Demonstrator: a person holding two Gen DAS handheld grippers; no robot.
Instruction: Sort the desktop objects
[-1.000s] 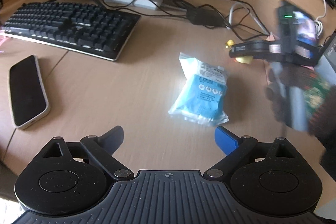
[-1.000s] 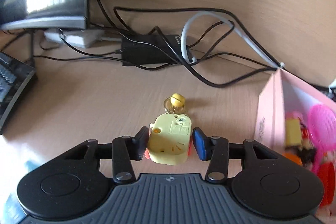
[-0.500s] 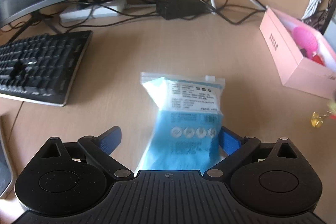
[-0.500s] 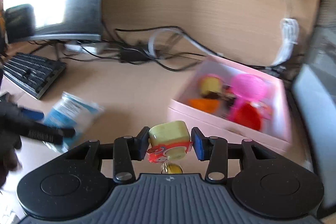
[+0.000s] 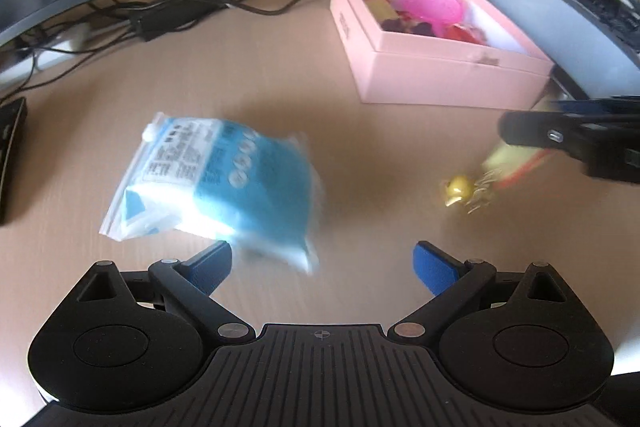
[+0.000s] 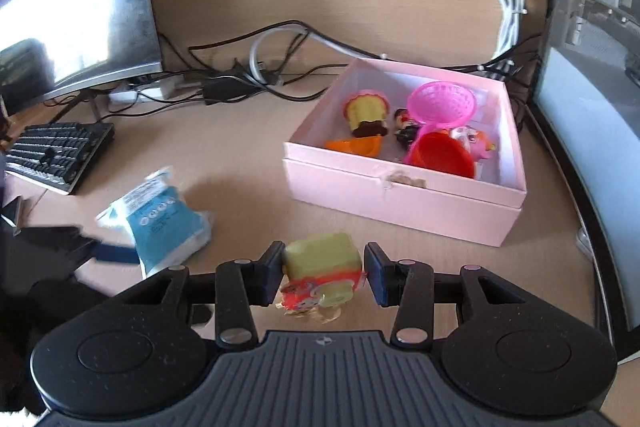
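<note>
1. We hold our right gripper (image 6: 323, 273) closed on a small yellow toy (image 6: 322, 269); its pads press the toy's two sides, and an orange-red printed band shows on the toy's lower part.
2. In the left wrist view the same toy (image 5: 516, 163) hangs blurred from the right gripper (image 5: 520, 147) above the desk (image 5: 380, 163), with a little yellow bell (image 5: 458, 187) and a chain dangling below it.
3. The right gripper's opening has wavered slightly in the last moment, yet the toy sits pinched between the pads.
4. Our left gripper (image 5: 322, 265) stands wide open and holds nothing; its two blue pads (image 5: 434, 267) are well apart.
5. A blue-and-white plastic packet (image 5: 224, 183) lies on the desk just ahead of the left gripper, its near edge next to the left pad. It is blurred, so we cannot tell whether the pad touches it.
6. From the right wrist view the packet (image 6: 160, 221) sits to the left of the toy, with the left gripper's dark finger beside it.
7. A pink box (image 6: 404, 199) stands open on the desk beyond the toy, near the computer case (image 6: 592, 107).
8. Inside the box we see a pink basket (image 6: 442, 105), a red bowl (image 6: 440, 155), an orange piece (image 6: 354, 146), a yellow cupcake-like toy (image 6: 366, 113) and some small figures.
9. Behind, cables (image 6: 256, 67) trail between the monitor (image 6: 76, 3) and the box; a black keyboard (image 6: 56, 155) lies at the left.
</note>
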